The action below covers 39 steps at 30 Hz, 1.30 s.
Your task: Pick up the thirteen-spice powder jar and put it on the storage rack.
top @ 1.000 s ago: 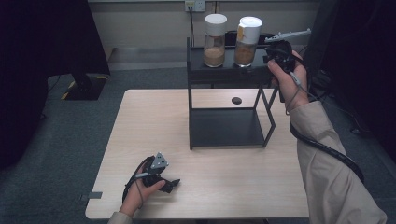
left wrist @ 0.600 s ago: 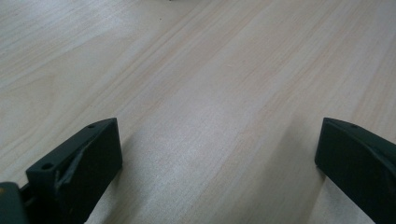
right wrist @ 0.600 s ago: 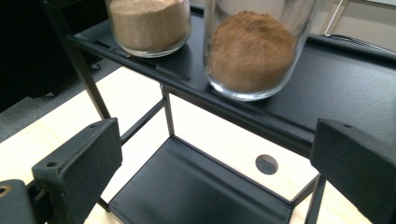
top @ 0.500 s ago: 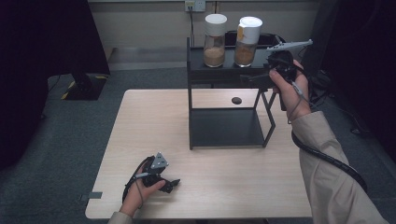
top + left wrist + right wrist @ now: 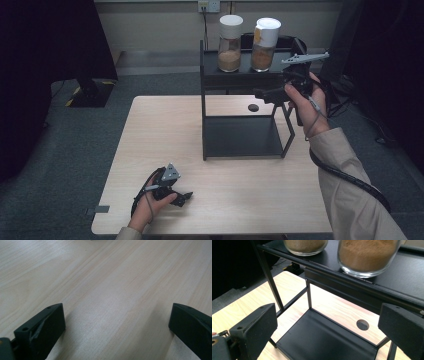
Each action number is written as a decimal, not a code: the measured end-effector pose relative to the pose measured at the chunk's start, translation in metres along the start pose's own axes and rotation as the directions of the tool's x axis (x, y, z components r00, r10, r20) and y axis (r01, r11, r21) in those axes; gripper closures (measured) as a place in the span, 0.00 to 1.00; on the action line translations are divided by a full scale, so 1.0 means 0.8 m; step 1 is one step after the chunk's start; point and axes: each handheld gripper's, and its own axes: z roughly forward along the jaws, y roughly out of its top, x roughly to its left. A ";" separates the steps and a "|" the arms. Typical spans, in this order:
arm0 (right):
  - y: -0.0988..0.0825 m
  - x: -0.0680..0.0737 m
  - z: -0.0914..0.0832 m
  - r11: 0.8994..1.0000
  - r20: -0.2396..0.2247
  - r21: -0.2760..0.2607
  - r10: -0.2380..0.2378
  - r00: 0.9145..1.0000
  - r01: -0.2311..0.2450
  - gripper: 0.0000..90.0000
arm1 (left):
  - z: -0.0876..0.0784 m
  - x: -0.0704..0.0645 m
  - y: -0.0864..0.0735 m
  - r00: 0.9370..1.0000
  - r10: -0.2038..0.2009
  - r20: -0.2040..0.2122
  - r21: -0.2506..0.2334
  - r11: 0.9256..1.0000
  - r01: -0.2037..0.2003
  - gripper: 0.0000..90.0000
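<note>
From the high view, the right gripper (image 5: pixel 267 94) hangs by the black shelf rack's (image 5: pixel 205 105) right side, just below two jars (image 5: pixel 230 36) on the top shelf; the left gripper (image 5: pixel 181 198) rests low on the table (image 5: pixel 165 130). Left gripper view: jaws spread wide over bare wood, nothing between them. Right gripper view: jaws wide too, empty; the nearer jar (image 5: pixel 368 255) sits just above.
</note>
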 end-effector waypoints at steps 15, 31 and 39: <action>-0.013 0.006 0.005 1.000 -0.011 0.005 -0.004 1.000 0.004 0.01 | 0.000 0.000 0.000 1.000 0.000 0.000 0.000 1.000 0.000 0.00; -0.028 0.008 0.016 1.000 -0.020 0.017 0.007 1.000 -0.006 0.01 | 0.000 0.000 0.000 1.000 0.000 0.000 0.000 1.000 0.000 0.00; -0.035 0.008 0.019 1.000 -0.023 0.022 0.013 1.000 -0.012 0.01 | 0.000 0.000 0.000 1.000 0.000 0.000 0.000 1.000 0.000 0.00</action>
